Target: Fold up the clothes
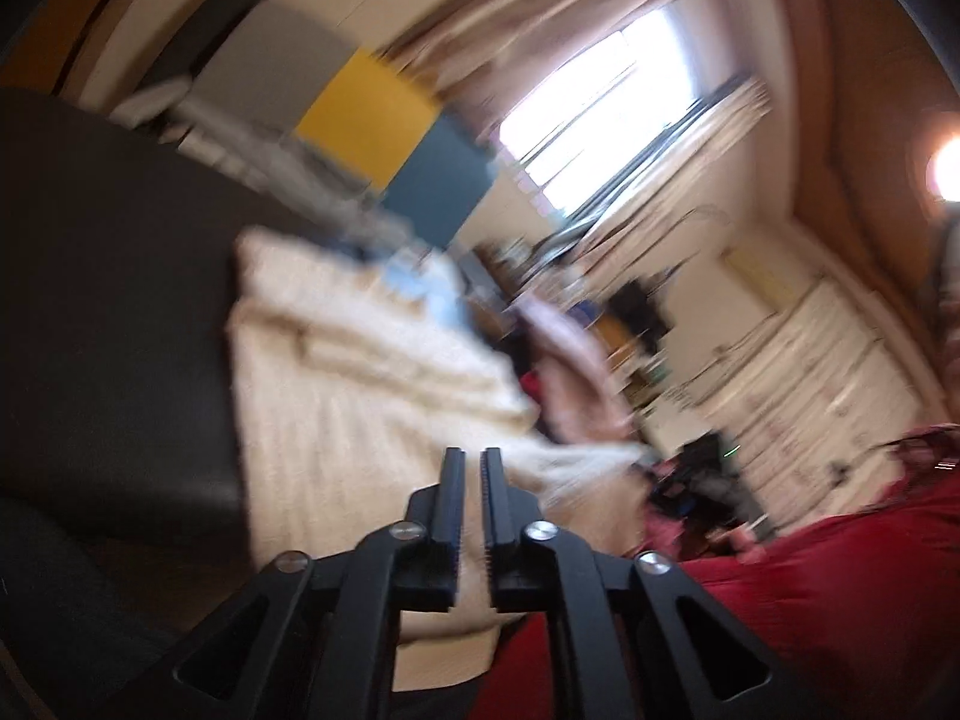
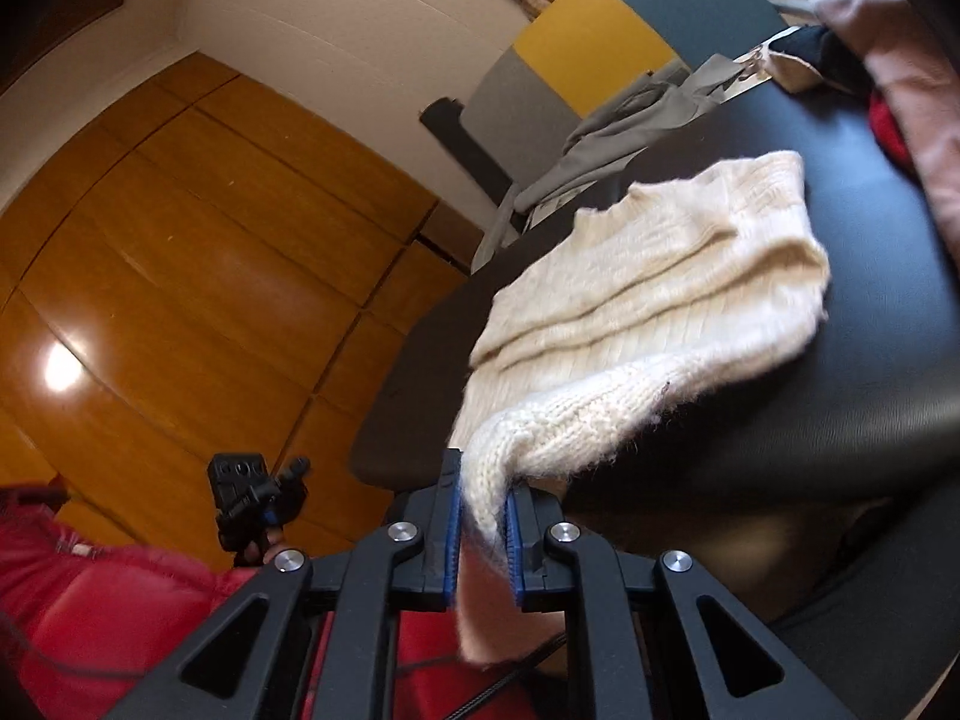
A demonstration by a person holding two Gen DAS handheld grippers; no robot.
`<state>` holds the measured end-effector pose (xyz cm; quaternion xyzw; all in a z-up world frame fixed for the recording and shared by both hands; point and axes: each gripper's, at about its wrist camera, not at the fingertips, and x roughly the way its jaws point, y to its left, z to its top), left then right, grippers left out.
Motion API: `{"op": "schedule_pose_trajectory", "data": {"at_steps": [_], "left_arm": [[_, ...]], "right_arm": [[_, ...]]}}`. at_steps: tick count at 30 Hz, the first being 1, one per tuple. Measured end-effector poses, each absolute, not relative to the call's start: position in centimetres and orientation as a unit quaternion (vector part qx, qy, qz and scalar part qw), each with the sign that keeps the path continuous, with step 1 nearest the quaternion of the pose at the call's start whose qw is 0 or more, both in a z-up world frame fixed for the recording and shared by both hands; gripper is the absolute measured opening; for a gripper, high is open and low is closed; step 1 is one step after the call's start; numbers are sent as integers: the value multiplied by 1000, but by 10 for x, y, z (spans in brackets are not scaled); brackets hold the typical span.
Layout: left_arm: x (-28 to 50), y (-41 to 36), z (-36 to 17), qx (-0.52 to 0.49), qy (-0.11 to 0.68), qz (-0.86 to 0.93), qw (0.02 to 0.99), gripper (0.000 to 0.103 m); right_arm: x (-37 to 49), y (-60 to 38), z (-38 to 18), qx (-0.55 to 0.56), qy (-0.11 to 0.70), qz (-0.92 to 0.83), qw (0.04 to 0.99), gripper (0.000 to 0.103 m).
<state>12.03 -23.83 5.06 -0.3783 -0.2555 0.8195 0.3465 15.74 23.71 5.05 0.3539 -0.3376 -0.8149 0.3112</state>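
Note:
A cream knitted sweater (image 2: pixel 648 294) lies partly folded on a black table (image 2: pixel 870 372). My right gripper (image 2: pixel 483 501) is shut on the sweater's near corner, which rises off the table's edge into the blue pads. The left wrist view is blurred. There the sweater (image 1: pixel 336 396) lies ahead on the table (image 1: pixel 120 300), and my left gripper (image 1: pixel 472 462) hovers over its near end. A narrow gap shows between its jaws with nothing in it. In the right wrist view the left gripper (image 2: pixel 291 474) appears small at the lower left, away from the cloth.
A grey garment (image 2: pixel 600 132) hangs over the table's far edge. A pink garment (image 2: pixel 900 78) and something red (image 2: pixel 888 126) lie at the far right. A wooden wardrobe (image 2: pixel 180 240) stands at the left. The person's red jacket (image 1: pixel 810 600) fills the near side.

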Motion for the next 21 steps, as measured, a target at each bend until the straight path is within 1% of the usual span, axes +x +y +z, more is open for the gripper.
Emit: {"op": "schedule_pose_trajectory", "data": {"at_steps": [3,5,8,11,13,16,19,21], "left_arm": [[102,-214,10,-449,-215,812,306,26],[93,-207,-20,-492,-222,794,281,30],[88,-212,-49,-526,-243,774,256,32],[88,-221,-57,-526,-259,772,246,33],[86,-229,-54,-516,-275,773,244,33],[80,-233,-46,-501,-282,781,244,34],[72,-229,-34,-485,-268,794,251,34],[67,-222,-26,-477,-255,799,261,34]], "right_arm": [[137,245,54,323,-370,-815,307,13],[119,243,66,299,-377,-820,310,13],[82,233,87,276,-365,-828,323,13],[35,224,105,272,-354,-833,327,13],[2,224,110,265,-359,-839,311,13],[-56,233,97,263,-388,-846,252,13],[-106,250,63,292,-413,-849,155,13],[-123,265,33,316,-438,-836,99,13]]}}
